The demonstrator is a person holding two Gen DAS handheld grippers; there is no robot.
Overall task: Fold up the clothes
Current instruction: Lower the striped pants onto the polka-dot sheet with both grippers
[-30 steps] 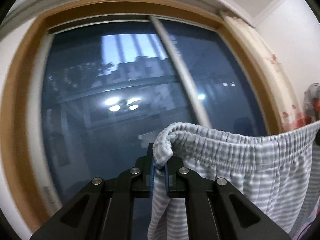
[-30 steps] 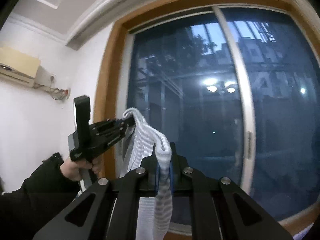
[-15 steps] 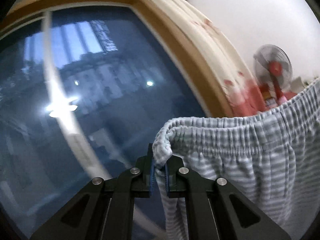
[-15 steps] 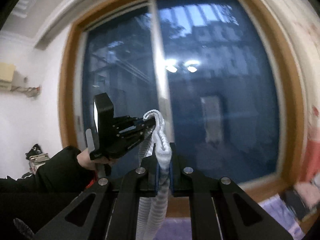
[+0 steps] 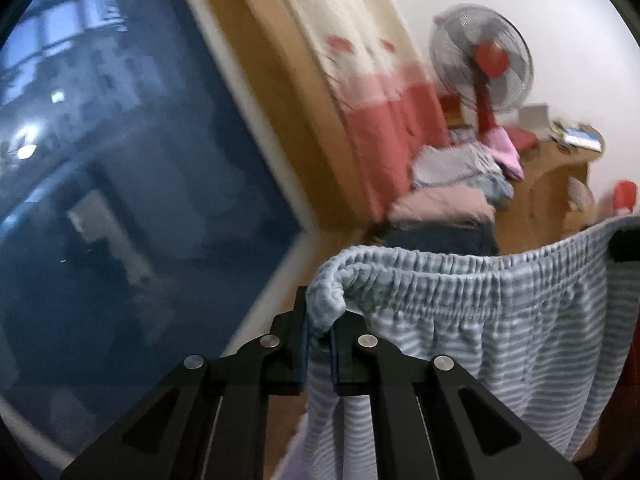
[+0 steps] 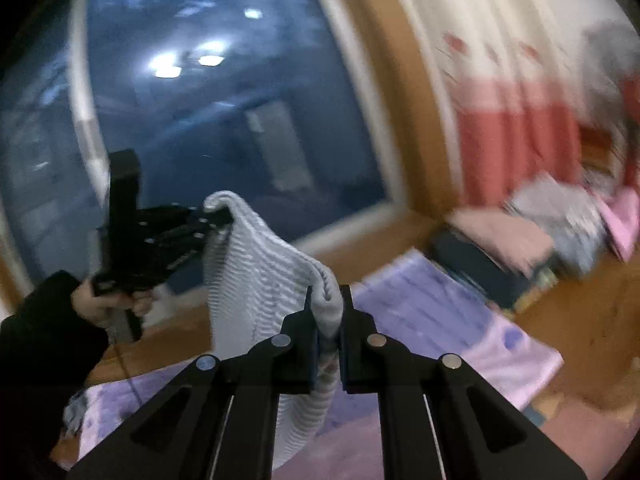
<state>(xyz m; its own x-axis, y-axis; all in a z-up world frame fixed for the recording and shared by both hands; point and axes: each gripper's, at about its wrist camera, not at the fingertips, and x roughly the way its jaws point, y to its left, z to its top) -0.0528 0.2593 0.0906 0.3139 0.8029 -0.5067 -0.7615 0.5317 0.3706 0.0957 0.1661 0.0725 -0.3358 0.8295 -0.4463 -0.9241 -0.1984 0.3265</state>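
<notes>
Aloft, the striped trousers point(image 5: 500, 320) hang by their waistband, stretched between the left gripper point(image 5: 320, 338) and right gripper point(image 6: 326, 320), both clamped on it; a loosened pinch could drop them onto the purple mat point(image 6: 440, 320) below

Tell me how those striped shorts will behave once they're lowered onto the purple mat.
The striped shorts look soft and floppy: the waistband sags between the left tongs and right tongs, so they will probably crumple unless kept stretched. They seem light, hanging from two small pinches. The gathered elastic may bunch, and the purple mat looks wrinkled, so smoothing is likely needed.
</notes>
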